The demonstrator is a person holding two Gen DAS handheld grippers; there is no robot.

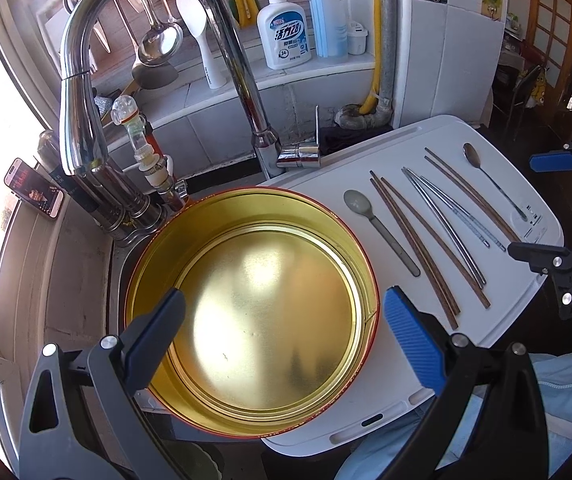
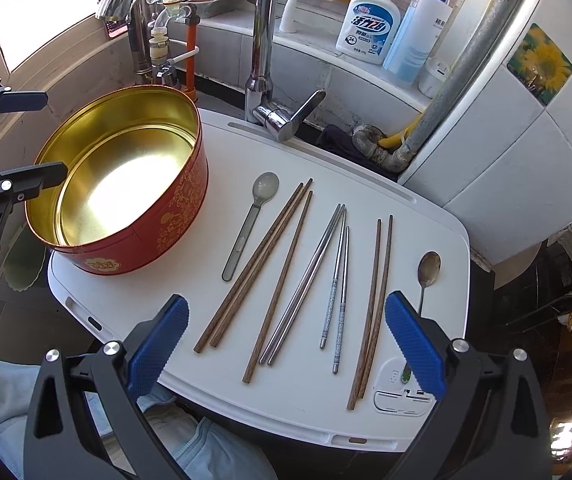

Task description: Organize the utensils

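A round red tin (image 2: 158,216) with a gold inside (image 1: 262,320) stands empty on the left of a white board (image 2: 190,292). On the board lie a grey plastic spoon (image 2: 252,220), wooden chopsticks (image 2: 254,264), steel chopsticks (image 2: 305,284), patterned metal chopsticks (image 2: 337,300), another wooden pair (image 2: 373,308) and a metal spoon (image 2: 427,272). My left gripper (image 1: 282,336) is open and empty above the tin. My right gripper (image 2: 286,344) is open and empty above the board's near edge, over the chopsticks.
A chrome faucet (image 1: 146,40) arches over the tin, with its lever (image 2: 293,116) behind the board. Soap bottles (image 2: 369,20) and hanging ladles (image 1: 158,40) line the back ledge. A phone (image 1: 34,192) leans at the left. A pipe (image 2: 465,68) runs down at the right.
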